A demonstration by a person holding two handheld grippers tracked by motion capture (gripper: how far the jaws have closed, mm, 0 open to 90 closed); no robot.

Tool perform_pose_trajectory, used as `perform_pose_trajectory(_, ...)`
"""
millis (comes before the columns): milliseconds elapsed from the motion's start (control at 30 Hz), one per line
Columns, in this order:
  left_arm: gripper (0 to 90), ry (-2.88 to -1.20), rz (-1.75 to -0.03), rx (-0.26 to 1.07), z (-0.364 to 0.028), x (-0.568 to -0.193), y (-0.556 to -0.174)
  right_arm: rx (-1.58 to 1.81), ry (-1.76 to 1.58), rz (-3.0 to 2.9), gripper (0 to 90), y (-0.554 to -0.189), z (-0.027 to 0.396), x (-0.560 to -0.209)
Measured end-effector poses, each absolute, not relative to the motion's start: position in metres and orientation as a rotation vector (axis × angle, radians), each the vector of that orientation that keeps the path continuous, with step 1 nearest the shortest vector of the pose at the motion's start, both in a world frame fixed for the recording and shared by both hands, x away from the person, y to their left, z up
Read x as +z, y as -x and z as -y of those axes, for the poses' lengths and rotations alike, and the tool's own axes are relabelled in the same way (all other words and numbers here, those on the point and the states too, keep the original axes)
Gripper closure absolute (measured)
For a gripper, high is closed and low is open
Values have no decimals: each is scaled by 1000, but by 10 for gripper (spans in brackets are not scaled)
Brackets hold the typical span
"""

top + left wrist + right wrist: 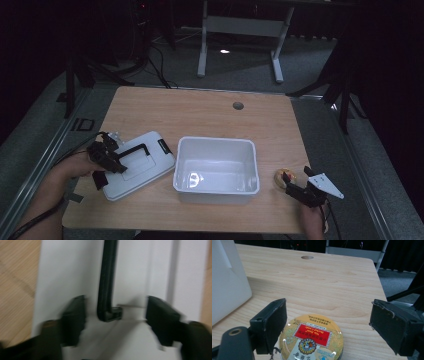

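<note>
- Clearly the work centres on the white lid (pixel 137 165), which lies flat on the near left of the table (pixel 210 112), just left of the white bin (pixel 216 170) it seems made for.
- It looks like light, stiff moulded plastic with a smooth, somewhat slippery top; my guess is the black handle (pixel 107 282) across its middle is the surest hold, since the flat edges offer little purchase.
- The left gripper (pixel 107 156) hangs over that handle with its jaws spread, one on either side of the handle's hinged end and pressing on nothing.
- The white bin stands open at the table's centre; its inside looks empty, showing bare glossy floor with a glint of light.
- Near right of the bin lies a small round tin (pixel 312 338) with a gold, red-labelled top: rigid, light and probably slick metal, best squeezed across its rim.
- The right gripper (pixel 328 326) is spread wide around the tin, and the pads are not pressing on it.
</note>
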State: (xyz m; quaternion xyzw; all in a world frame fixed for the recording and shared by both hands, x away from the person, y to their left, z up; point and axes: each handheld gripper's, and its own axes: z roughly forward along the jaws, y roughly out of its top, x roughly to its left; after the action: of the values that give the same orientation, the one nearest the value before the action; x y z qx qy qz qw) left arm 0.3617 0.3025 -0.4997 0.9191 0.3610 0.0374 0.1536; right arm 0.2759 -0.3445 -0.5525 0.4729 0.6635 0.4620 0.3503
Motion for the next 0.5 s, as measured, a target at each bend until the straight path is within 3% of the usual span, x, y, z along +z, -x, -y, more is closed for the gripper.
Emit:
perform_pose_trajectory(67, 120, -2622, -1028, 151, -303, -500, -362, 1203, -1238, -1729, 137, -277, 346, -552)
perform_pose_trajectory(200, 86, -2523, -1048, 225, -307, -496, -363, 1251, -1269, -1784, 136, -279, 351, -547)
perform_pose_trajectory(500, 79, -2549, -1018, 278, -305, -490, -361, 1225, -1175, -2057, 137, -284, 365, -549)
